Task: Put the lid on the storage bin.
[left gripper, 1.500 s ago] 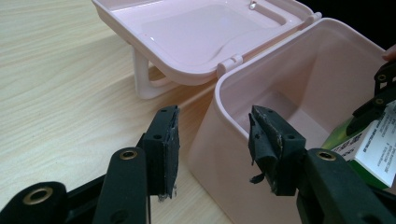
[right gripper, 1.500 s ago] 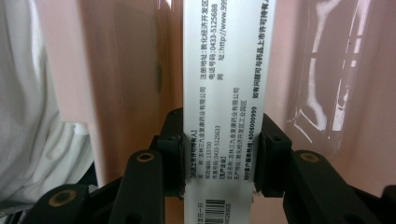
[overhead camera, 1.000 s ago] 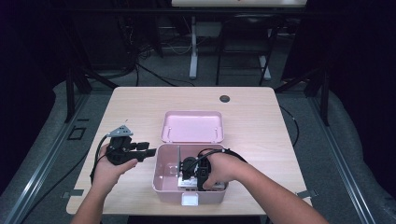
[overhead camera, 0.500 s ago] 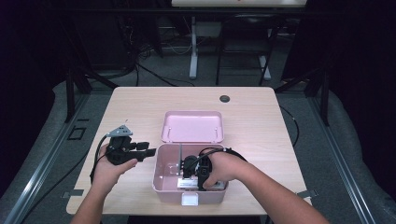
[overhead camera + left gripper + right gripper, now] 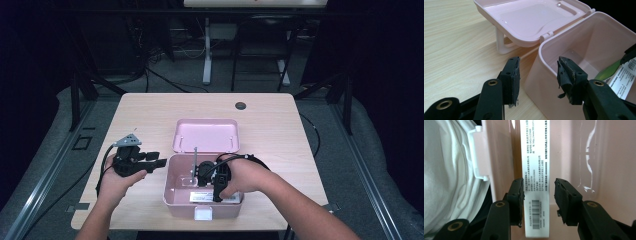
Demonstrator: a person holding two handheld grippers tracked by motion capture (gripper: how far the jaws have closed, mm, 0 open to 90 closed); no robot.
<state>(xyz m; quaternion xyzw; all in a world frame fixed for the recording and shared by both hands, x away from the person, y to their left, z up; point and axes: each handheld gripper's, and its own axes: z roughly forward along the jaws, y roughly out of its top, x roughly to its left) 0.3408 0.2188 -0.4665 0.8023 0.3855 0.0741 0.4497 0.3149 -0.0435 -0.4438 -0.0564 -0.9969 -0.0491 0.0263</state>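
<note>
Right gripper (image 5: 537, 202), lower centre, straddles white carton (image 5: 535, 165) inside pink box (image 5: 175, 197), jaws spread; left gripper (image 5: 537, 82) spread astride its wall.

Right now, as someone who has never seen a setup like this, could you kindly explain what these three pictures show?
A person sits at a wooden table with a hand-held two-jaw gripper in each hand. One picture looks down from above; the other two come from cameras riding on each gripper. On the table stands a pink plastic box, its hinged lid lying open behind it. The left gripper hovers open beside the box's rim, holding nothing. The right gripper reaches inside, jaws either side of a white printed carton; whether they press on it I cannot tell.
</note>
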